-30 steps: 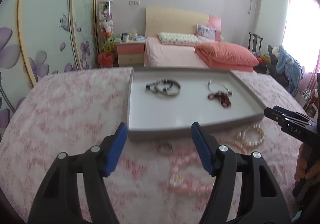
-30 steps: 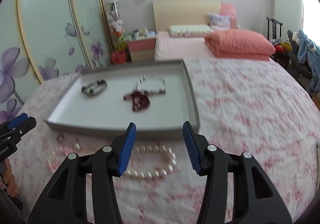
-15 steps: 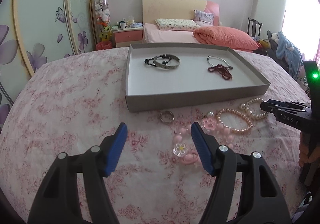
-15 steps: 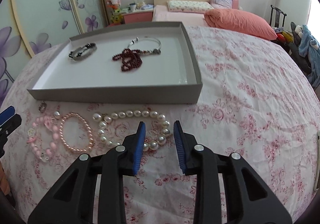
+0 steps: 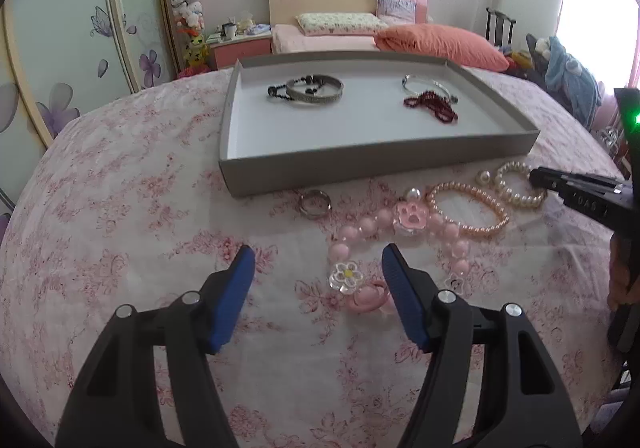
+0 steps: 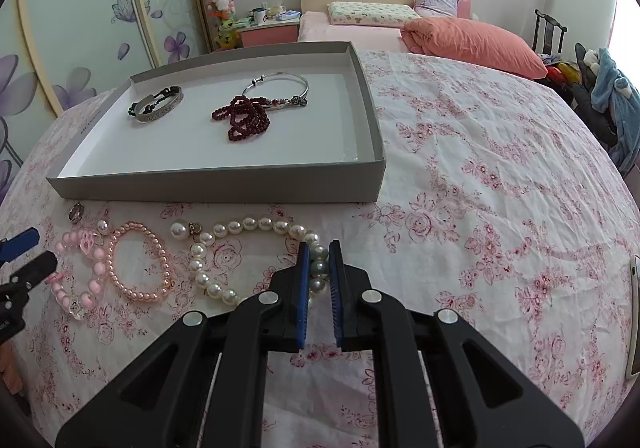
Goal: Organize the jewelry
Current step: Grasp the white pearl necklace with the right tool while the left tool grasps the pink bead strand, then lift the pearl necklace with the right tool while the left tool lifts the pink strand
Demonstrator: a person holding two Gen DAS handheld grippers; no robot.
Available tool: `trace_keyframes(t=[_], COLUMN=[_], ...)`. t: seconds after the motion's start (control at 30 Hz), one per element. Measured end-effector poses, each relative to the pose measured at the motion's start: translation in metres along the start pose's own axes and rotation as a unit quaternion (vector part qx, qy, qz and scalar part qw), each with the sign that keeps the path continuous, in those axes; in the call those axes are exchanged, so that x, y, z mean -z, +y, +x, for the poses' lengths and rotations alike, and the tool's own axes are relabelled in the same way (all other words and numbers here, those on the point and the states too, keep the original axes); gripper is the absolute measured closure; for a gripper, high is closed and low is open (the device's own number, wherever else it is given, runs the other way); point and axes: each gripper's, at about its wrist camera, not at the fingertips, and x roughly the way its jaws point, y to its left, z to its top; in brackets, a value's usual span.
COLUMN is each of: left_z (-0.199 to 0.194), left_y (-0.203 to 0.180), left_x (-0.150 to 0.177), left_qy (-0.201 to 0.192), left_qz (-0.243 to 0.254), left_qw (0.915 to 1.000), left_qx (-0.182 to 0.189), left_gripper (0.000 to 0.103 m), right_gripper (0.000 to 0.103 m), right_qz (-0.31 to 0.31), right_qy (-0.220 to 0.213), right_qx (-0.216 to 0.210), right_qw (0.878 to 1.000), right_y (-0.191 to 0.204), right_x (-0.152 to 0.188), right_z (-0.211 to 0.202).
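Just in front of the grey tray (image 6: 224,185), on the flowered bedspread (image 6: 460,207), lies the white pearl strand (image 6: 248,224), and my right gripper (image 6: 319,276) has pinched down on its right-hand bend: 2 or 3 pearls sit between the blue pads (image 6: 303,280), jaws narrow and pressed on the beads.

Risks, as I judge them:
1. Grip is on round beads, not on the cord. They may roll out of the pads on the lift.
2. The rest of the strand trails leftward on the cloth. It lies just beside the peach bead bracelet (image 6: 138,262), so a lift could drag that one along or tangle with it.
3. The tray's near wall stands between the strand and the tray floor. A low carry would catch the hanging loop on that wall.
4. I cannot tell whether the pads have also caught a fold of the cloth.

My left gripper (image 5: 318,272) hangs wide and empty, holding nothing, above the pink bead bracelet (image 5: 400,228) with its paw charm, which lies in front of the tray further left. A silver ring (image 5: 315,202) rests close against the tray's near wall.

Inside the tray: silver bangle with black cord (image 6: 158,109) toward the left end, dark red bead string (image 6: 244,121) and thin silver bangle (image 6: 276,87) near the middle, touching. The right part of the tray floor is bare, the likeliest landing spot.

Beyond the tray: a bed with an orange quilt (image 6: 472,41), well apart.
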Motion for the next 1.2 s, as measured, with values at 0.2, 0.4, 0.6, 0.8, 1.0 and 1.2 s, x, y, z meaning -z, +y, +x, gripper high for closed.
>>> trace_keyframes(t=[0.2,0.4,0.6,0.8,1.0,1.2], left_z=[0.006,0.008,0.013,0.014,0.012,0.011], left_y=[0.000,-0.002,-0.008,-0.016,-0.014,-0.016], left_x=[0.000,-0.001,-0.005,-0.005,-0.003,-0.002], left_qy=[0.013,0.024,0.030,0.031,0.033,0.030], left_qz=[-0.007,-0.015,-0.013,0.013,0.016,0.027], left_qw=[0.9999,0.9990,0.9990,0.9994,0.9992,0.9991], left_qx=[0.009,0.035,0.031,0.011,0.016,0.012], left_gripper=[0.048,0.054,0.053,0.083,0.085,0.083], right_gripper=[0.092,0.092,0.092,0.092,0.091,0.088], right_qz=[0.000,0.000,0.002,0.003,0.002,0.002], right_qy=[0.000,0.000,0.000,0.001,0.001,0.001], right_qx=[-0.001,0.000,-0.002,-0.002,-0.003,-0.003], right_qw=[1.000,1.000,1.000,1.000,1.000,1.000], right_y=[-0.001,0.000,-0.001,0.000,0.000,0.003], right_x=[0.000,0.000,-0.001,-0.002,-0.002,-0.003], right_z=[0.000,0.000,0.000,0.001,0.001,0.002])
